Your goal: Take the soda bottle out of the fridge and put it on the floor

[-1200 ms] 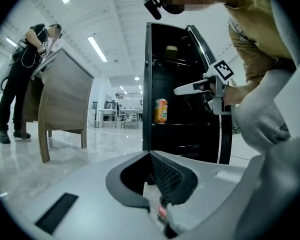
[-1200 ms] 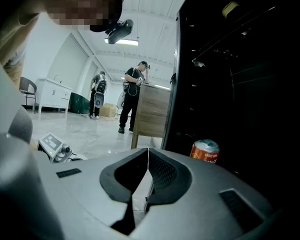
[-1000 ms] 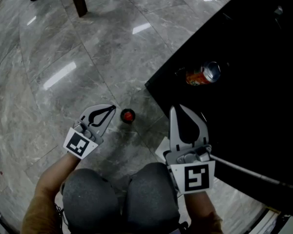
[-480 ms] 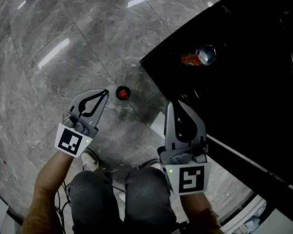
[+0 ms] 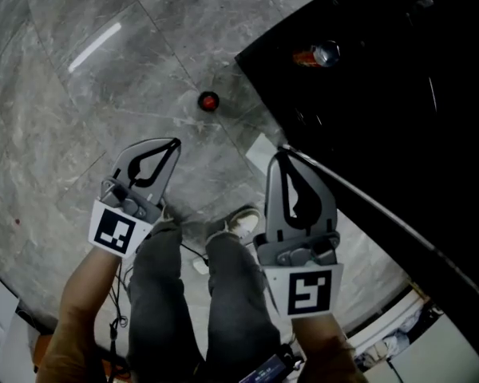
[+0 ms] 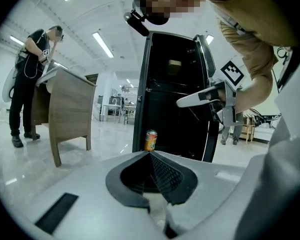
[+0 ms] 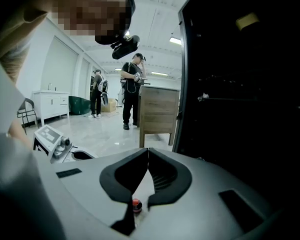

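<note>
A: Status on the soda bottle (image 5: 208, 100)?

B: It's seen upright on the floor (image 5: 80, 118), red cap up, near the fridge (image 5: 399, 94) corner, w/ nothing touching it. It's judged to be out of the fridge & already set down.

A: Hand-held grippers?

B: Left hand-held gripper (image 5: 174, 144): jaws fully closed, tips meeting, nothing held. Right hand-held gripper (image 5: 282, 156): same, jaws together, empty. In the right gripper view the red cap is glimpsed thru the gap behind the pads, far below and not gripped. Both are held well apart from the bottle, above the person's legs.

A: So the task is judged done?

B: Prob. yes. Take-out & placing both appear finished, and no grip is left to be released. An orange can (image 5: 315, 55) is seen by the fridge, but it isn't the task's thing & isn't touched.

A: Anything left?

B: Little, if anything. Whether the fridge door is shut can't be told from these views, and closing isn't asked for. No lean can be made out from above, so the bottle is judged stable.
</note>
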The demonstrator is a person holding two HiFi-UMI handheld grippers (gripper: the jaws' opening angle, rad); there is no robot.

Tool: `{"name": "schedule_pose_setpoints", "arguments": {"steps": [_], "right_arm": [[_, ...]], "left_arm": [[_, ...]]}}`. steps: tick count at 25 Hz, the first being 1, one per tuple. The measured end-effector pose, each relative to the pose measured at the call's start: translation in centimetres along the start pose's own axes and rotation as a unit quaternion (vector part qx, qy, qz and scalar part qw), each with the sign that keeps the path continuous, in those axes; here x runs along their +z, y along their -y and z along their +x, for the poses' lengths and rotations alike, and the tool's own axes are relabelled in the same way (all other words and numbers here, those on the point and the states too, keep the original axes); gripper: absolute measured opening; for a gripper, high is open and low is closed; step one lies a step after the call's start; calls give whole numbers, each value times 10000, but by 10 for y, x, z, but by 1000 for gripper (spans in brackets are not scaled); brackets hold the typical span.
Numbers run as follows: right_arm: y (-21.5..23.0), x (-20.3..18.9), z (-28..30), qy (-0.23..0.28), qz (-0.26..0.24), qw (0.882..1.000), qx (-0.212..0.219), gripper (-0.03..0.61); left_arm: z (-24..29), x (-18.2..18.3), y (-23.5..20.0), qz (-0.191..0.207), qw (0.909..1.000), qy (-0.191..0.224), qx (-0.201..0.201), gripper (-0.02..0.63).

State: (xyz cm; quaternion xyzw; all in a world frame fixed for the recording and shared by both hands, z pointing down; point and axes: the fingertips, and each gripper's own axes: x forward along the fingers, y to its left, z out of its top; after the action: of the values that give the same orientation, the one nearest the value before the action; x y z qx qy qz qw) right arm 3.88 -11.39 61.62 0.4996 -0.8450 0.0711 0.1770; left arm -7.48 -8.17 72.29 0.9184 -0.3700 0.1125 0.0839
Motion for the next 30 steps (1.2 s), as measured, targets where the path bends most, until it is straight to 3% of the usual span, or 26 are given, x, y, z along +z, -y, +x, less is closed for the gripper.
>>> {"name": "schedule_pose_setpoints", "arguments": {"steps": [3, 7, 16, 21, 30], "right_arm": [[0, 21, -20, -104, 95, 9999, -39, 2], [-4, 59, -37, -81, 199, 9998, 22, 2], [-2, 149, -81, 72, 222, 9996, 164, 2], [5, 196, -117, 160, 288, 9994, 136, 2], [14, 299, -189, 541, 234, 9981, 169, 1]], "left_arm": [[-14, 17, 12, -136, 9998, -150, 7, 2], [-33, 55, 22, -17, 9995, -314, -47, 2], [-68, 161, 32, -158, 9988, -356, 292, 2], [-94, 229, 38, -202, 9979, -175, 588, 2], [-133, 355, 67, -174, 9964, 286, 784, 2]]}}
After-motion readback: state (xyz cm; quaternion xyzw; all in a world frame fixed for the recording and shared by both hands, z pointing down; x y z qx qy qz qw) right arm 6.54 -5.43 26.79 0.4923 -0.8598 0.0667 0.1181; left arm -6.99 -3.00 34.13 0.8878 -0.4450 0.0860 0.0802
